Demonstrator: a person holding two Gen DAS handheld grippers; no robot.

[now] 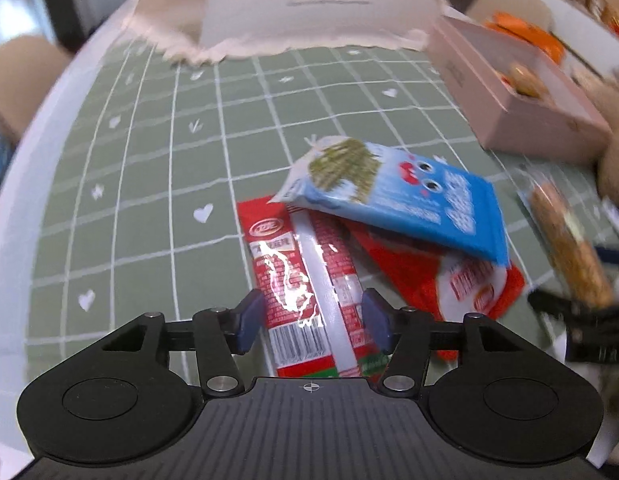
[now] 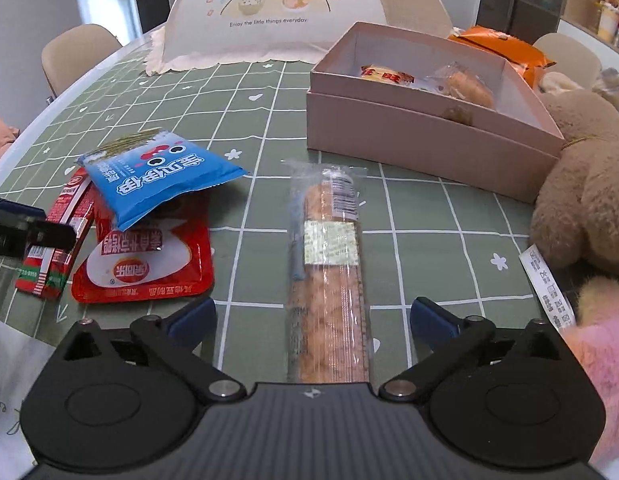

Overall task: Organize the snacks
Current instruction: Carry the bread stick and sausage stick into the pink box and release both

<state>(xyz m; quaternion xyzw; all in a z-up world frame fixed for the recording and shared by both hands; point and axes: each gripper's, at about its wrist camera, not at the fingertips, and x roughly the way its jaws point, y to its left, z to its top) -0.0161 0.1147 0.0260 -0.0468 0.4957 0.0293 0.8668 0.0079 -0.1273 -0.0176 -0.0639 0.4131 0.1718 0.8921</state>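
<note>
My left gripper (image 1: 312,320) is open, its blue pads on either side of a red sausage stick pack (image 1: 297,280) lying on the green checked tablecloth. A blue seaweed packet (image 1: 405,196) lies across it and across a red pouch (image 1: 465,280). My right gripper (image 2: 312,320) is open wide, its jaws on either side of a long clear-wrapped biscuit pack (image 2: 329,280). The same blue packet (image 2: 157,180), red pouch (image 2: 149,260) and sausage stick (image 2: 57,248) lie to its left, with the left gripper (image 2: 33,232) on the stick. A pink box (image 2: 421,136) holding a few snacks stands behind.
A white mesh food cover (image 2: 269,20) stands at the table's far side. A brown plush toy (image 2: 589,184) and something pink and fluffy (image 2: 605,360) lie at the right. An orange snack bag (image 2: 505,48) lies behind the box. Chairs stand around the table.
</note>
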